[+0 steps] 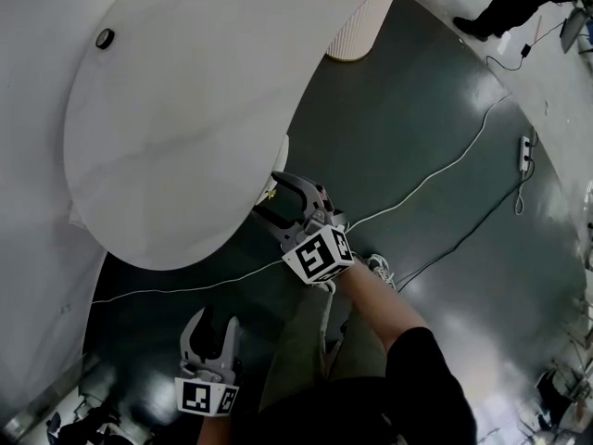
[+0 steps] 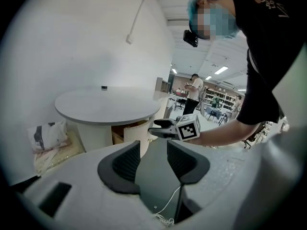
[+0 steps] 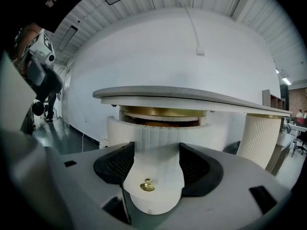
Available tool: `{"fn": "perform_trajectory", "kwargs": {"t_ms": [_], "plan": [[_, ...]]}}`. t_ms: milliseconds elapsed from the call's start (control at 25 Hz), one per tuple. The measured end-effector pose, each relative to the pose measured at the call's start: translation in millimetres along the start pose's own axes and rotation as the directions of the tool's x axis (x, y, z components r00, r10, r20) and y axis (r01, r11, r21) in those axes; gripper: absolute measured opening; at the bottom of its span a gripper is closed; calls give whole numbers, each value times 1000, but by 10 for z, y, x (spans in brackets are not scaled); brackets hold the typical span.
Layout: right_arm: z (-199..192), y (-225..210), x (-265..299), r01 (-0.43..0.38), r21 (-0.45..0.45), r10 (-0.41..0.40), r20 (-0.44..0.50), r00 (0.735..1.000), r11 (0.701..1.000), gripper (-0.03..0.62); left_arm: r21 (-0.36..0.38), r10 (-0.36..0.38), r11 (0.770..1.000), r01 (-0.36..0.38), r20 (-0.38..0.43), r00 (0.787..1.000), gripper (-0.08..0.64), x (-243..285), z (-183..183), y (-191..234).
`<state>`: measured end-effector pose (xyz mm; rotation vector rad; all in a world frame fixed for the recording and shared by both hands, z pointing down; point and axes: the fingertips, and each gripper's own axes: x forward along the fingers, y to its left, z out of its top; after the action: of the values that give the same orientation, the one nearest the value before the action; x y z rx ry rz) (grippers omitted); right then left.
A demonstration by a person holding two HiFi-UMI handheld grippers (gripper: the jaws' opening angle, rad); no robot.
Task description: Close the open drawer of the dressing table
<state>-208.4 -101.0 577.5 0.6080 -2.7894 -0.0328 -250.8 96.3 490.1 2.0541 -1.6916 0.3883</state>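
Note:
The round white dressing table (image 1: 185, 109) fills the upper left of the head view. Its drawer (image 3: 158, 131) stands open under the tabletop, with a ribbed white front and a brown inside. A small gold knob (image 3: 147, 186) on the drawer front lies between the open jaws of my right gripper (image 3: 156, 152), which is close up against that front; whether they touch I cannot tell. In the head view the right gripper (image 1: 271, 197) is at the table's edge. My left gripper (image 1: 213, 321) hangs lower left over the floor, open and empty. The left gripper view shows the table (image 2: 108, 104) and the right gripper (image 2: 165, 128).
A white cable (image 1: 445, 170) runs across the dark floor to a power strip (image 1: 525, 151). A person's legs (image 1: 505, 3) stand at the top right. A ribbed white pedestal (image 1: 357, 31) is behind the table. A small black object (image 1: 105, 38) lies on the tabletop.

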Motion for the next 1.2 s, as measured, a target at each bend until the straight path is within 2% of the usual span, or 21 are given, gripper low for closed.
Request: {"fn": "perform_trajectory", "kwargs": {"t_ms": [360,1200], "plan": [[160,-47,292,-3,-3,3,40,999,1000,278,17,3,1000,-3,-21,1000,186,-64,79,127],[195,-78,552,-10,-13,11,109,994,1000,287,16,-14,1000,15,-53,998,186,87,-60,67]]}}
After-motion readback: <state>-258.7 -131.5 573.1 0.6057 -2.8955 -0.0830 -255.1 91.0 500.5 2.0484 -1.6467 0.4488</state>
